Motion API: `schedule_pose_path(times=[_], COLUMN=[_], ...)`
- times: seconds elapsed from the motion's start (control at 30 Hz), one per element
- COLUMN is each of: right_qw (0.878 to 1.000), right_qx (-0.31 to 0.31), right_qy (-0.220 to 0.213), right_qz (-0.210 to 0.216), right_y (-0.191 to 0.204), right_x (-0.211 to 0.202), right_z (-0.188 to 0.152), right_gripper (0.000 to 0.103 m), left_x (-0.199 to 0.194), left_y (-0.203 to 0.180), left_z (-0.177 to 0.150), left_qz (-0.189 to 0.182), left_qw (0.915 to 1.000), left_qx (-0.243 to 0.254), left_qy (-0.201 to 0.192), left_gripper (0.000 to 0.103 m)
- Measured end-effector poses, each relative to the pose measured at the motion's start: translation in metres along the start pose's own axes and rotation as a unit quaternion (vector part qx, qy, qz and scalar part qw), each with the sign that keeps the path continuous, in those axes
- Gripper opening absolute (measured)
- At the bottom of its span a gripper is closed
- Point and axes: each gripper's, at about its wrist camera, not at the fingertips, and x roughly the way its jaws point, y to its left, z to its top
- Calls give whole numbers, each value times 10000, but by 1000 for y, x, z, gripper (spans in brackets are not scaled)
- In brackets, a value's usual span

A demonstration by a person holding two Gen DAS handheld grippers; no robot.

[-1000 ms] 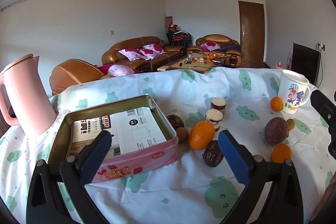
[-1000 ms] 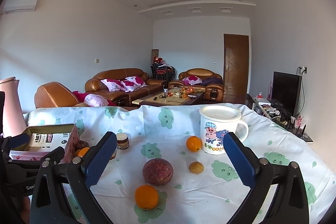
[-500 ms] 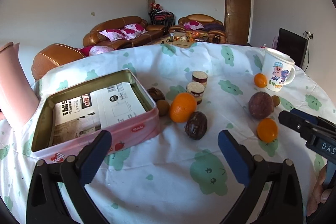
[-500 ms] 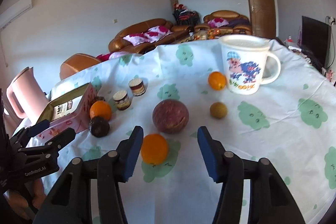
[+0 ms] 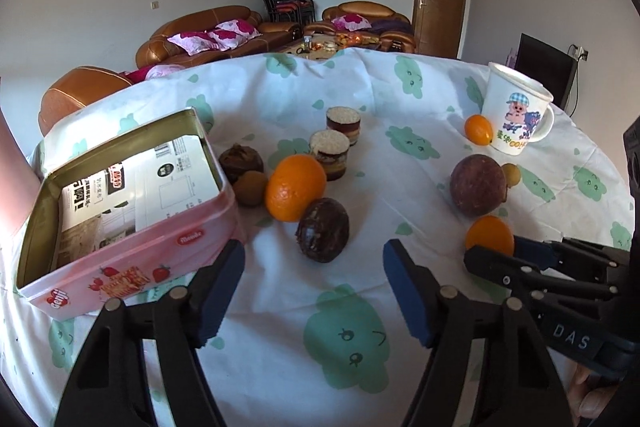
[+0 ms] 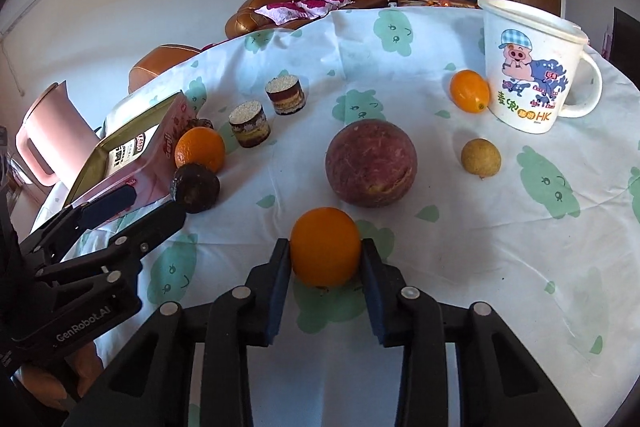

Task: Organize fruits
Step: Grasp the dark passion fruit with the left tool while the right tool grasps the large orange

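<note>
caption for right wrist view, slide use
Right gripper closed on a small orange, large purple fruit just beyond.

- A tablecloth (image 6: 460, 247), white with green cartoon prints, is spread over the table.
- A white mug (image 6: 528, 67) printed with a cartoon pig is stood upright at the far right, handle to the right.
- Two small round layered cakes (image 6: 250, 125) (image 6: 285, 95) are set near each other at mid-table, apart.
- A pink kettle (image 6: 48, 143) is seen at the far left edge.
- Brown leather sofas (image 5: 208, 31) with pink cushions (image 5: 212, 39) are placed along the far wall.
- A coffee table (image 5: 328, 47) laden with small items is seen between the sofas.
- A brown door (image 5: 440, 3) is shut at the back right.
- A dark screen (image 5: 544, 67) is stood by the right wall.
</note>
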Motion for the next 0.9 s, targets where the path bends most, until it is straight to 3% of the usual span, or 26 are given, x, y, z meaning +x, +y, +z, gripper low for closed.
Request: schedule_pose_path(times=[0.1, 0.2, 0.4, 0.63, 0.9], right_qw=[9998, 9988, 9980, 9976, 9929], right_qx=[113, 307, 407, 426, 94], right_qy=[-104, -335, -476, -519, -1188], right_qz=[122, 169, 124, 145, 0], right_y=[-5, -15, -21, -21, -9], right_x=[-6, -17, -21, -20, -45], right_z=[-1, -2, 1, 2, -3], right_gripper=[35, 35, 35, 35, 35], left_x=[15, 28, 39, 34, -6], left_y=[-6, -3, -1, 8, 9], left_z=[3, 7, 14, 13, 5], left_qz=[-5, -35, -77, -562, -483], left_qw=[9995, 9982, 9971, 9946, 9983], left_qx=[-71, -304, -533, -757, -327], left_qy=[311, 521, 533, 425, -75], left_gripper=[46, 41, 41, 37, 37])
